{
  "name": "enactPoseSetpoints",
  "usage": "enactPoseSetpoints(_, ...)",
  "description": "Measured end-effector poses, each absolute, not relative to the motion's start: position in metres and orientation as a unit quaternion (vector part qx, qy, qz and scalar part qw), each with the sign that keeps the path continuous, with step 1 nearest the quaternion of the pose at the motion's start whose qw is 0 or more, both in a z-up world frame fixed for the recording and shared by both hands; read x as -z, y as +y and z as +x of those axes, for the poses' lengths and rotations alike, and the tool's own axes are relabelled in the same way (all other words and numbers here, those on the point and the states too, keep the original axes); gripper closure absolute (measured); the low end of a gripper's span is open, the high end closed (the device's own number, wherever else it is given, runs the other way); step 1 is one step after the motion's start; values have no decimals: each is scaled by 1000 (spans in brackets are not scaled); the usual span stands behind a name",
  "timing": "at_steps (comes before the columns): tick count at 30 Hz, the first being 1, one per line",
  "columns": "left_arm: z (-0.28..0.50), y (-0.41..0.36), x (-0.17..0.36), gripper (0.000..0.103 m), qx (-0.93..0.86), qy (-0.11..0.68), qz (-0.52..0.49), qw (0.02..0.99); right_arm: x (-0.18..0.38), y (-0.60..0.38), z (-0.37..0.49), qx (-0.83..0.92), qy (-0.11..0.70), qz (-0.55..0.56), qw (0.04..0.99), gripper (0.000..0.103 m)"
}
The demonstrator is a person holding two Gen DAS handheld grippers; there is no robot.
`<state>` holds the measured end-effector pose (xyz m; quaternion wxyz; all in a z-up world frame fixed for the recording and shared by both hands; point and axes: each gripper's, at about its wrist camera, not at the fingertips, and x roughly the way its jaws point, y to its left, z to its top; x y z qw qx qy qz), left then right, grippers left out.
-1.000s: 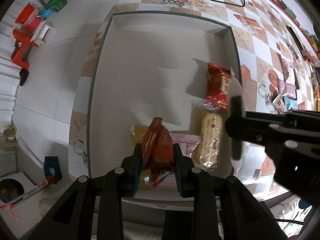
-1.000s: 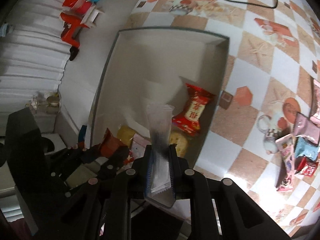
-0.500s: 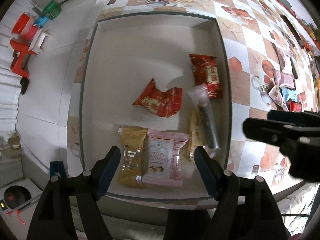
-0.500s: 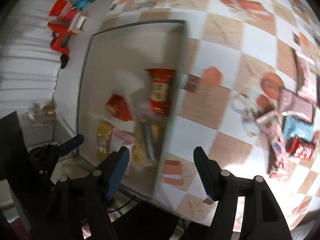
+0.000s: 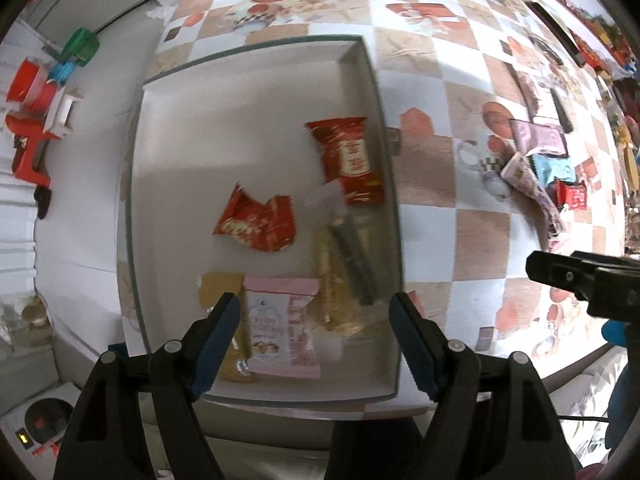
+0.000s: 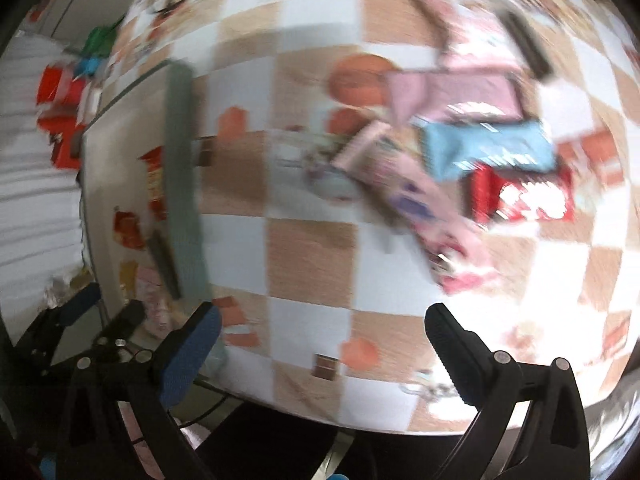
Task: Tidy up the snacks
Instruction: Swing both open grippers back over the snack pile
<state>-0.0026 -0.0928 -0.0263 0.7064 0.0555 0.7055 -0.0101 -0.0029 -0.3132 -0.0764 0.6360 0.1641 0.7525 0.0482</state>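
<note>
The left gripper (image 5: 314, 334) hangs empty and wide over the tray (image 5: 134, 184), its crumpled red packet (image 5: 256, 222) just dropped inside; the right gripper (image 6: 322, 342) (jaws opening, empty) now swings toward the loose snacks (image 6: 472, 160) on the table (image 6: 312, 248).

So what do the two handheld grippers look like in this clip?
Both the left gripper and right gripper are matte black plastic with silver pivot screws and ridged blue pads on the fingers. Something blue, possibly a glove, shows behind the right one.

tongs (image 5: 316, 336): black arms | blue ribbed pads (image 5: 218, 338) | silver screws (image 5: 173, 346)
</note>
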Motion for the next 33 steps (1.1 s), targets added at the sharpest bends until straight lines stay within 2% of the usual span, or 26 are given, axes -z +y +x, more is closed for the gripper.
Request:
enactPoseSetpoints(13, 1, -158, 19, 23, 79, 697, 112, 704, 105, -428, -41, 91, 764, 235, 594, 1)
enactPoseSetpoints(20, -6, -170, 21, 23, 85, 699, 133, 698, 105, -472, -22, 157, 733, 280, 599, 1)
enactPoseSetpoints(26, -14, -175, 20, 23, 78, 705, 139, 691, 101, -480, 8, 177, 707, 276, 626, 1)
enactPoseSetpoints(33, -19, -185, 27, 23, 77, 715, 150, 678, 122, -478, 29, 166, 727, 230, 626, 1)
